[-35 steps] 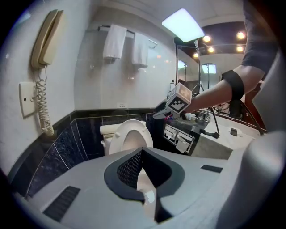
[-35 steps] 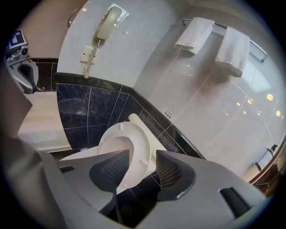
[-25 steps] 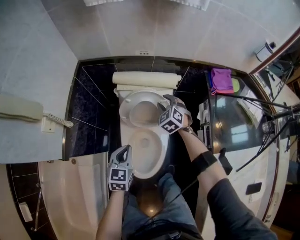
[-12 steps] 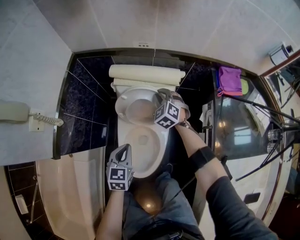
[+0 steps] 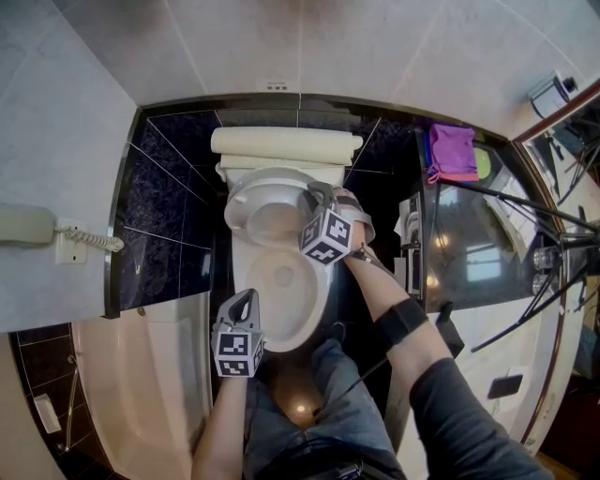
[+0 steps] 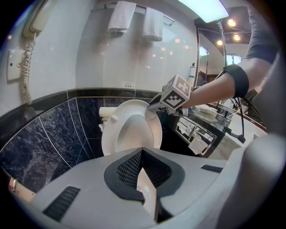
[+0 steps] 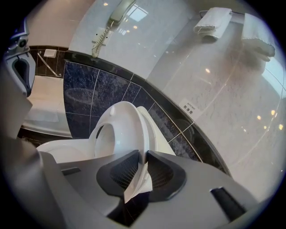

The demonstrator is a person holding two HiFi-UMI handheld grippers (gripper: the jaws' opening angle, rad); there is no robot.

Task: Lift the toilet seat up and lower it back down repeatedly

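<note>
Seat raised; right gripper jaws closing on its side rim. Left gripper clenched, empty. Rigid, smooth plastic, likely slippery: grip the rim.

Walls: pale polished stone panels above, with a band of dark, veined marble tiles below. A cream wall telephone with a coiled cord is mounted on the left wall. Two white towels hang on a rail high on the back wall. A cream bathtub lies at left. Floor: dark, glossy, reflecting a lamp. The ceiling light panel is lit. A purple cloth lies on the dark glossy counter at right.
</note>
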